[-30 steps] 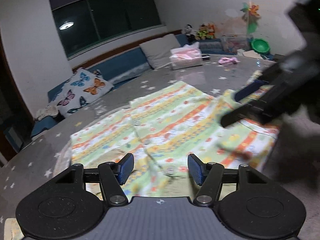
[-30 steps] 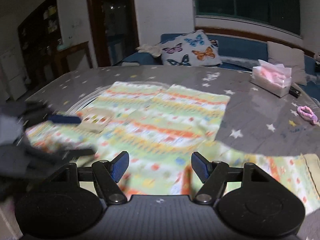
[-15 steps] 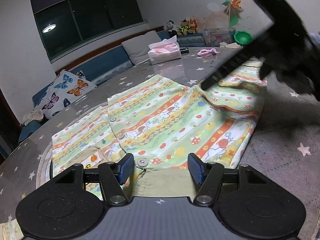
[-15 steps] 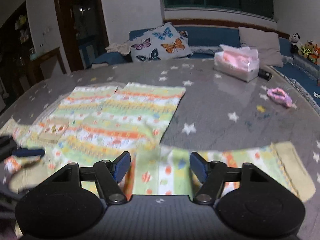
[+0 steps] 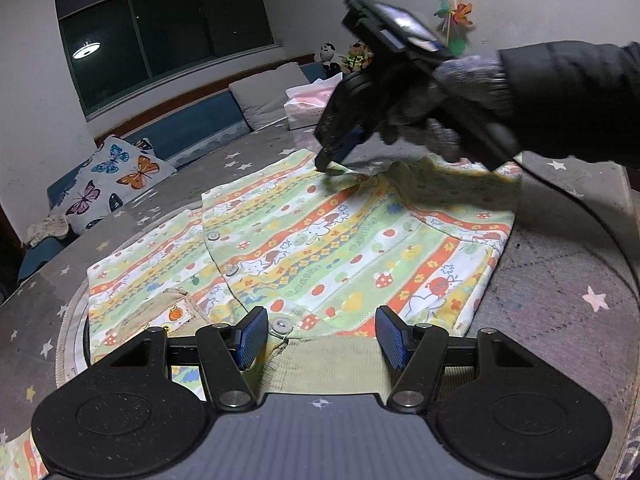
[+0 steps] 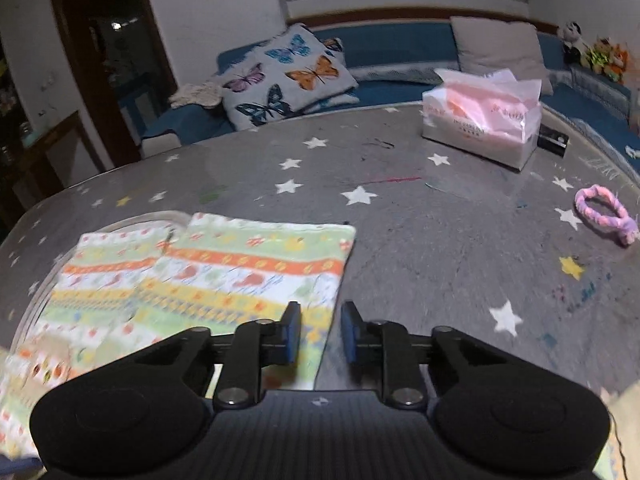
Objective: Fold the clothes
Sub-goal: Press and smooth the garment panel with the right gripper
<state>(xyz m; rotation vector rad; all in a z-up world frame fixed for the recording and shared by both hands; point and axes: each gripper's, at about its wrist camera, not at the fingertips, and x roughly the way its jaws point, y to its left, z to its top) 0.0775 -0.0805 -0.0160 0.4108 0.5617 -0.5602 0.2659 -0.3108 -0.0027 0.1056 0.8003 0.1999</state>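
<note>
A child's striped, buttoned garment with cartoon prints lies spread on the grey star-patterned table. My left gripper is open just above its olive collar edge at the near side. My right gripper, seen in the left wrist view, hangs over the garment's far right part, where the sleeve lies folded in over the body. In its own view the right gripper has its jaws narrowed but apart, with nothing between the pads, above the garment's right edge.
A pink tissue box and a pink hair tie lie on the far right of the table. A blue sofa with a butterfly cushion runs behind it. A round mat edge shows under the garment at left.
The right gripper carried the right sleeve in over the garment body, let it go and narrowed its jaws. The left gripper stayed open at the collar.
</note>
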